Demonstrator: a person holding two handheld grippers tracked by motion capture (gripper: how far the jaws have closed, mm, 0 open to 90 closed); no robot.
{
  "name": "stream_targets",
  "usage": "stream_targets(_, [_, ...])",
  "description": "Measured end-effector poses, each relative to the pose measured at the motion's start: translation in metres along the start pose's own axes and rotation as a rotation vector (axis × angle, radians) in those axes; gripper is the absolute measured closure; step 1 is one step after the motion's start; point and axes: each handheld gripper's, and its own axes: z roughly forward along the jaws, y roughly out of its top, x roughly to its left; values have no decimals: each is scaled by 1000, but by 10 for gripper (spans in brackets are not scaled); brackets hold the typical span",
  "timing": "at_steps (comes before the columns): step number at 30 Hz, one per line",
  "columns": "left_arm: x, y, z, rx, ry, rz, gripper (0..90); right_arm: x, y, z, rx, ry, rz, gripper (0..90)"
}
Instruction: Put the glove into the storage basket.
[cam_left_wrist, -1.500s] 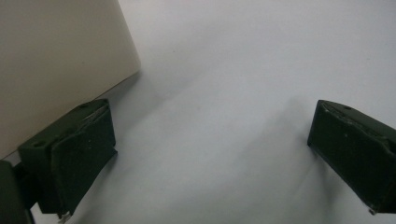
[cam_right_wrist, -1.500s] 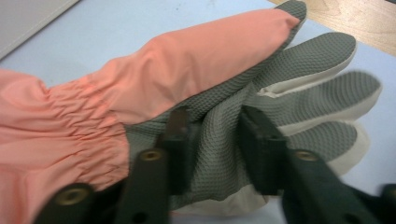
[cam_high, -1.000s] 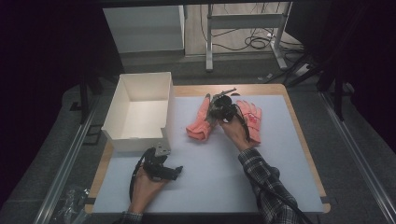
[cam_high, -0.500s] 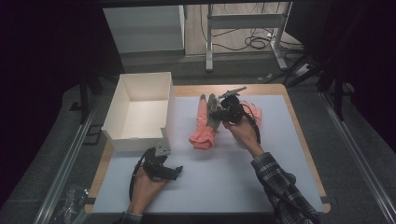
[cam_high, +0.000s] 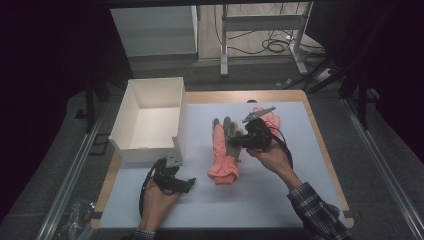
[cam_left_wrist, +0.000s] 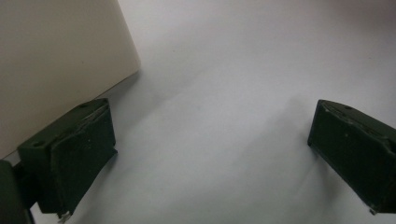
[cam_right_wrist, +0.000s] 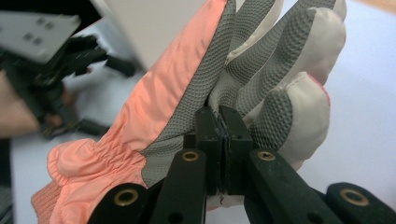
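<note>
A pink glove with a grey and white textured palm (cam_high: 221, 152) (cam_right_wrist: 196, 88) hangs cuff-down just above the white table top (cam_high: 280, 195). My right gripper (cam_high: 241, 142) (cam_right_wrist: 223, 125) is shut on its grey palm fabric near the fingers. A second pink glove (cam_high: 270, 120) lies on the table behind that gripper. My left gripper (cam_high: 176, 179) (cam_left_wrist: 210, 140) rests low over the table by the near corner of the white box (cam_high: 150, 120), with its jaws wide apart and nothing between them. The right gripper view shows that left gripper (cam_right_wrist: 60, 60) blurred at the left.
The open white box (cam_left_wrist: 56, 56) stands at the table's left, its wall close beside the left gripper. A wooden edge frames the table. Beyond the far edge are a desk frame and cables on the floor (cam_high: 270, 45).
My right gripper has carried one glove up and leftward, towards the person, away from the second glove, which stays where it lay. The left gripper has not moved.
</note>
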Motion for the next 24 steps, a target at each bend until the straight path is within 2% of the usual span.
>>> stream_targets(5, [0,0,0,-5,0,-3,8,9,-19,-2,23,22,-11,873])
stream_targets(9, [0,0,0,-5,-1,-3,9,8,-33,5,53,26,-19,872])
stream_targets(14, [0,0,0,-2,-2,-4,10,2,-42,18,80,2,-44,871])
stream_targets(17, [0,0,0,-2,-2,-5,10,-2,-44,27,88,-3,-56,869])
stream_targets(24, [0,0,0,-2,-1,-3,9,-5,-48,39,99,-50,-73,836])
